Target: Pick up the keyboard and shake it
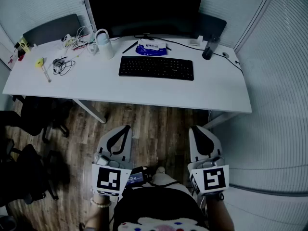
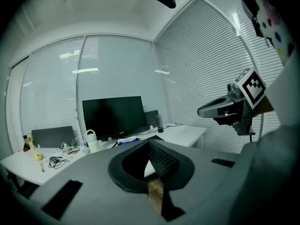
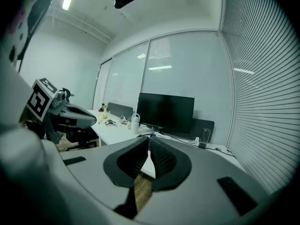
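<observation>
Black, the keyboard (image 1: 156, 67) lay flat on the white bench (image 1: 216, 90), just in front of the monitor (image 1: 144, 8). The left tongs (image 1: 126, 129) and the right tongs (image 1: 193, 129) were both clenched on nothing, held above the wooden floor (image 1: 159, 124), apart from the keyboard.

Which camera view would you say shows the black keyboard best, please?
The head view: the keyboard lies whole, seen from above, on the white desk. In both gripper views the shut jaws block nearly all of it.
</observation>
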